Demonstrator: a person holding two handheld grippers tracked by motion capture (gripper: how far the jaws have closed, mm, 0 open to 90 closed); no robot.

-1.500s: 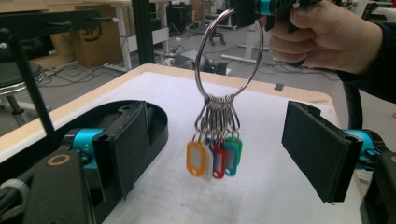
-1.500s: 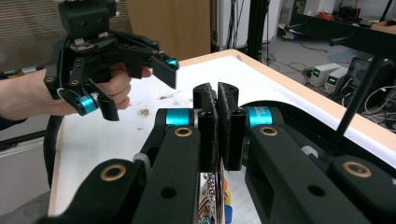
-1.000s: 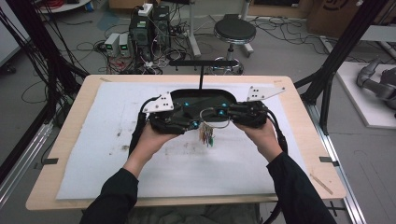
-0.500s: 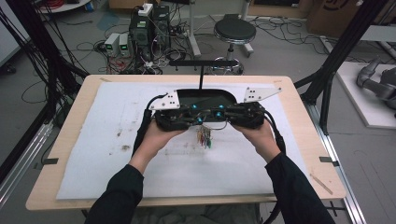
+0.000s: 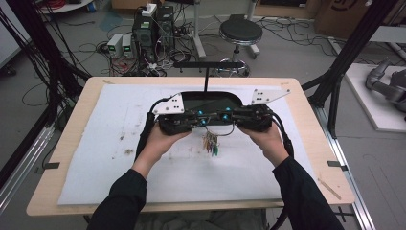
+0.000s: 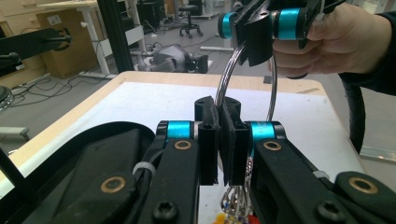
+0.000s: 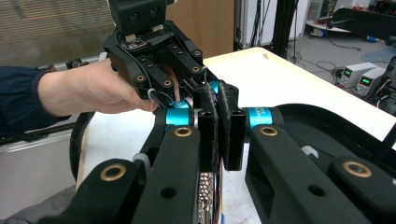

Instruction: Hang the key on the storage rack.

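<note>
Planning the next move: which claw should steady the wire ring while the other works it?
Probably right: the right claw sits shut on the wire ring; the left claw has just been closing its jaws on it.

grippers: 2, left gripper (image 5: pixel 203 120), right gripper (image 5: pixel 225 120)
wire ring (image 6: pixel 229 74): 1
hands: 2
stool (image 5: pixel 240 33): 1
table (image 5: pixel 72 139): 1

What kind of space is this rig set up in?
Most likely a robotics or electronics lab: bench power supplies sit on the floor among tangled cables, black frame struts surround the wooden table, and a stool stands behind it.
</note>
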